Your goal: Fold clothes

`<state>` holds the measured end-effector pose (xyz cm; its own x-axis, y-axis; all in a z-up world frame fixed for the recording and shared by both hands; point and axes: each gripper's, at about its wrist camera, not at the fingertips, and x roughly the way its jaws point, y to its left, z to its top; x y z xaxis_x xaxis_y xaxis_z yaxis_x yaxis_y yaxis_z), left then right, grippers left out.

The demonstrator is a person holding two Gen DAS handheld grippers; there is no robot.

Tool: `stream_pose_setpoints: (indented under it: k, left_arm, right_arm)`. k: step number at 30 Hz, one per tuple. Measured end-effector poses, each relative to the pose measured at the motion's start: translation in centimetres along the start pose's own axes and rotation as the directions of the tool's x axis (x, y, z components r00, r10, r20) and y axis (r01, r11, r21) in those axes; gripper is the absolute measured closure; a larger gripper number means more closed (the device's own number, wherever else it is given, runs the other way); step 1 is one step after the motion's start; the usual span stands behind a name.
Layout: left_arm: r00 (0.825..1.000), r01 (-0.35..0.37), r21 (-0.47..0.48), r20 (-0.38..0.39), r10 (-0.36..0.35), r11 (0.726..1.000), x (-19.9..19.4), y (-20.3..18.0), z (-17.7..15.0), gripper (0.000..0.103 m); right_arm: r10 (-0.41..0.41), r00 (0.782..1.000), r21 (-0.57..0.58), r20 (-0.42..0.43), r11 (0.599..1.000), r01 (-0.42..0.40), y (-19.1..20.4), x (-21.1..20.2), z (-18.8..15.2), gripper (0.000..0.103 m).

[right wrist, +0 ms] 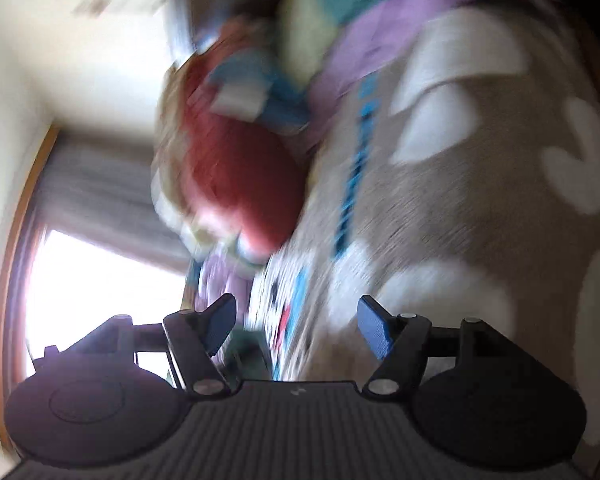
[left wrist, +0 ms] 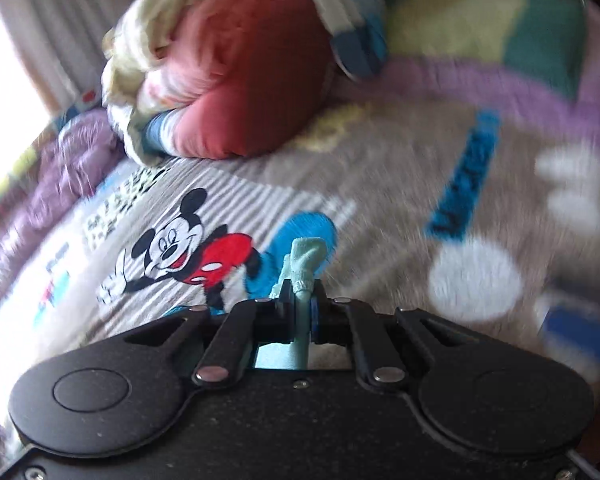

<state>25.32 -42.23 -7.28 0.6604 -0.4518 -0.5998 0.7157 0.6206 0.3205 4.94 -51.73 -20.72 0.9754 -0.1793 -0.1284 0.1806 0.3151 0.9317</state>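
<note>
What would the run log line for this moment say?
left gripper: shut on mint cloth | right gripper: open, empty | clothes pile: on bed, untouched

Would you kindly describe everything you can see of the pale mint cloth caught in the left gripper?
The mint cloth is a small, pale green piece of soft knit fabric with a hemmed, gathered edge. The left gripper is shut on it, pinching it between the black fingers. A crumpled tuft sticks up above them, and a strip hangs below. It is lifted above the cartoon-mouse blanket. What kind of garment it is cannot be told.
</note>
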Motion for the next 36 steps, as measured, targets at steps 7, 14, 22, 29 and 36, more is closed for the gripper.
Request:
stream_pose_setpoints:
  k: [7,14,22,29,36]
  left_arm:
    - [0.993,0.079,-0.203,0.103,-0.059,0.976,-6.2,7.0,0.9,0.098]
    - [0.988,0.036,-0.299,0.152,0.01,0.954,-11.0,12.5,-0.8,0.098]
    - [0.978,0.005,-0.397,0.194,0.078,0.918,-16.7,17.1,-5.0,0.098]
    - [0.964,-0.028,-0.462,0.222,0.146,0.886,-21.2,20.1,-8.4,0.098]
    - [0.95,-0.058,-0.539,0.229,0.212,0.84,-24.9,23.0,-12.3,0.098]
  right_arm:
    - [0.063,0.965,-0.406,-0.256,0.899,-0.166,7.1,2.1,-6.0,0.035]
    - [-0.021,0.898,-0.632,-0.44,0.717,-0.293,11.7,4.2,-13.7,0.035]
    - [-0.138,0.856,-0.767,-0.499,0.53,-0.362,13.7,3.7,-20.6,0.037]
    - [-0.165,0.855,-0.781,-0.492,0.518,-0.349,13.6,3.6,-22.4,0.037]
    - [-0.189,0.873,-0.832,-0.45,0.444,-0.333,13.6,3.5,-23.8,0.039]
